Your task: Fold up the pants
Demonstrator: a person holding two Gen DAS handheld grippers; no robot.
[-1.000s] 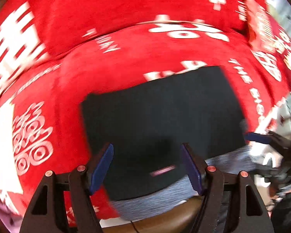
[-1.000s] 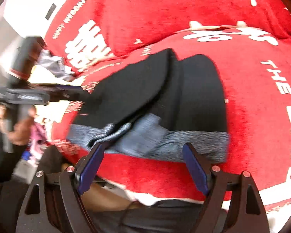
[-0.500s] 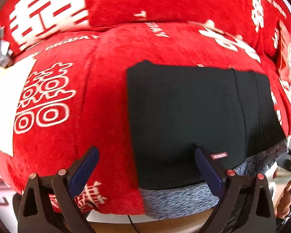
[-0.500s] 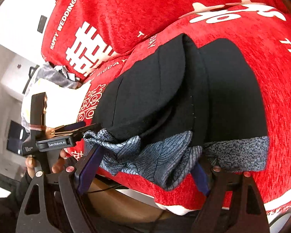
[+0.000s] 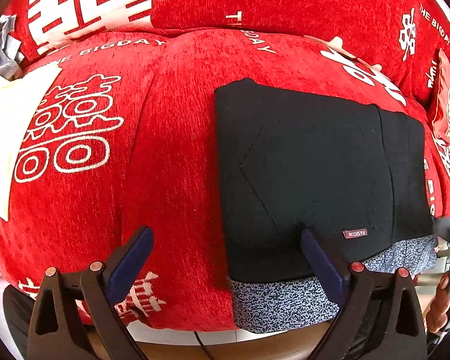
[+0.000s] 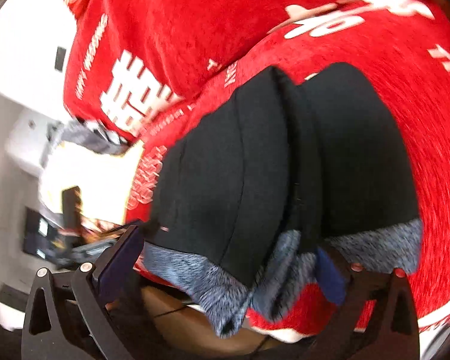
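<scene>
The pants are seen lying folded on the red sofa cover, black cloth stacked in layers, the grey speckled waistband at the sofa's front edge. The stack's long axis is judged to run from the waistband back toward the cushions. The left gripper is held with jaws spread wide and nothing between them; the pants' left edge falls between the jaws, and one blue pad lies over the black cloth. The right gripper is blurred; its jaws are opening, with bunched waistband between them, apparently not pinched. The right gripper is judged nearer the loose waistband. No containers are seen.
</scene>
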